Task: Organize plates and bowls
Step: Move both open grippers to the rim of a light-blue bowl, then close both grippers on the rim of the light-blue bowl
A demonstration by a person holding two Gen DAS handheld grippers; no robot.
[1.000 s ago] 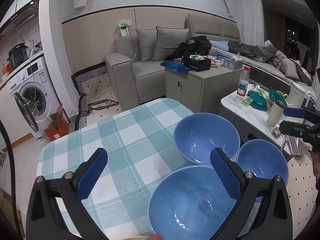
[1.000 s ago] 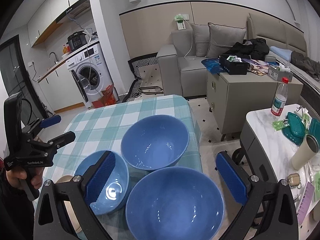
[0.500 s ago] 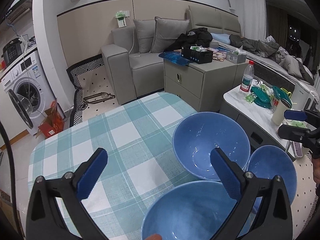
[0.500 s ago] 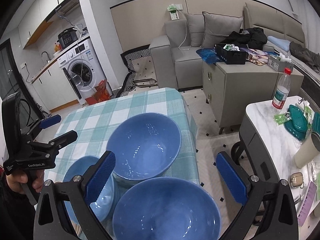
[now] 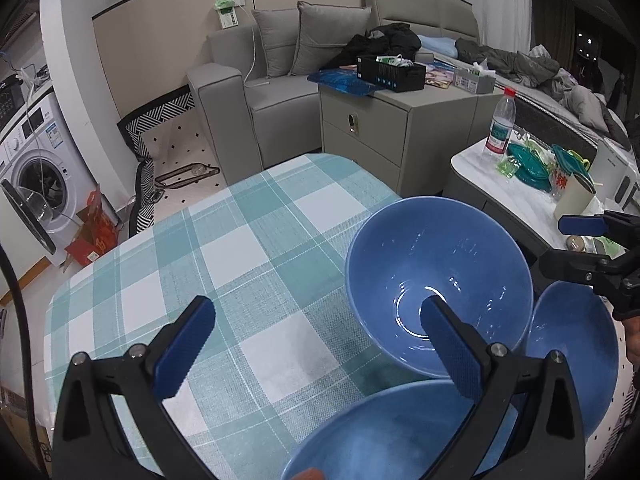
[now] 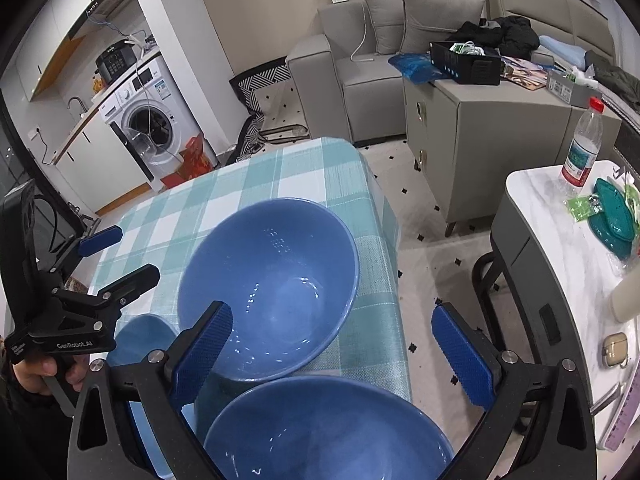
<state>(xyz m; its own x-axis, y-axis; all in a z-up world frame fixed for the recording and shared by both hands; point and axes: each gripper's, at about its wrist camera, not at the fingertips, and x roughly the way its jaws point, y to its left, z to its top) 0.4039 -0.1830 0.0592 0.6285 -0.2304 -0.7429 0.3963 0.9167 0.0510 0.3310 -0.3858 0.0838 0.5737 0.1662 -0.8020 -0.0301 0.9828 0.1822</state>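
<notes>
Three blue bowls sit close together on a table with a green and white checked cloth (image 5: 240, 264). The biggest bowl (image 5: 440, 288) stands near the far right corner of the table. A second bowl (image 5: 384, 436) is nearer, low in the left wrist view, and a smaller bowl (image 5: 576, 356) sits by the right edge.

The left gripper (image 5: 316, 348) hangs above the table with its two blue fingers spread wide. It holds nothing. Its right finger shows in front of the biggest bowl, and the nearer bowl lies just under it.

The right gripper (image 6: 332, 348) is wide too and holds nothing. Its left finger shows in front of the biggest bowl (image 6: 268, 288). Another bowl (image 6: 328, 432) lies below, between its fingers. From this side the left gripper (image 6: 116, 256) shows at the left edge, held by a hand (image 6: 36, 372).

Past the table are a grey sofa (image 5: 276, 76), a grey cabinet (image 5: 380, 120), a washing machine (image 6: 152, 120) and a white side table (image 6: 560, 216) with a water bottle (image 6: 582, 144).
</notes>
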